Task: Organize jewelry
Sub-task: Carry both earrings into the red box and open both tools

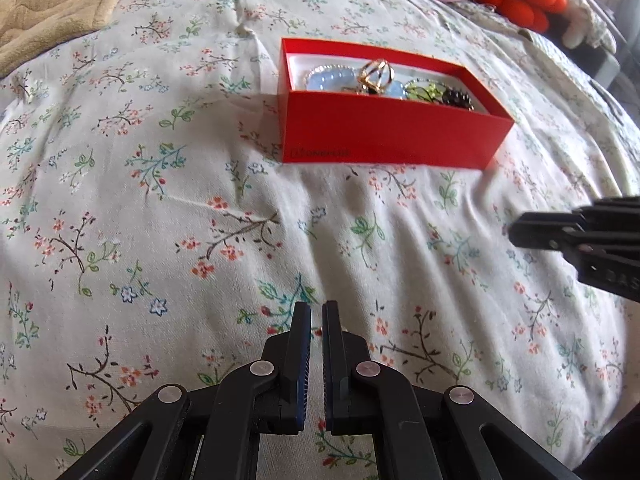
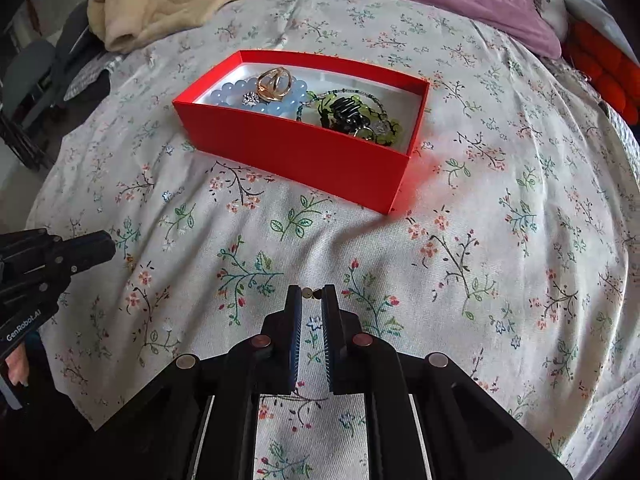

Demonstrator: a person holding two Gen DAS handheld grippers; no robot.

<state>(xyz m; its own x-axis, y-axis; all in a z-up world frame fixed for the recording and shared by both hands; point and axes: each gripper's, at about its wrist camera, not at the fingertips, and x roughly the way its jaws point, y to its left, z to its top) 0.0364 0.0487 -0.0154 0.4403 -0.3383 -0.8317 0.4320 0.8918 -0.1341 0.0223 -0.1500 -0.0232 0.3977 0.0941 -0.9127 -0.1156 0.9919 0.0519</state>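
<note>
Ahead, beyond right gripper [image 2: 312, 293] pinching tiny earring [image 2: 311, 292], red box [image 2: 296, 148] lying slantwise (left gripper [image 1: 316, 308] shut, empty).

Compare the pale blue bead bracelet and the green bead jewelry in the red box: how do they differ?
The pale blue bead bracelet has large, smooth, milky beads; the green bead jewelry has smaller, translucent ones.
The blue bracelet lies at the box's left end in the right wrist view, with a gold ring on it; the green piece lies at the right end, tangled with dark beads.
Both rest inside the red box.
</note>
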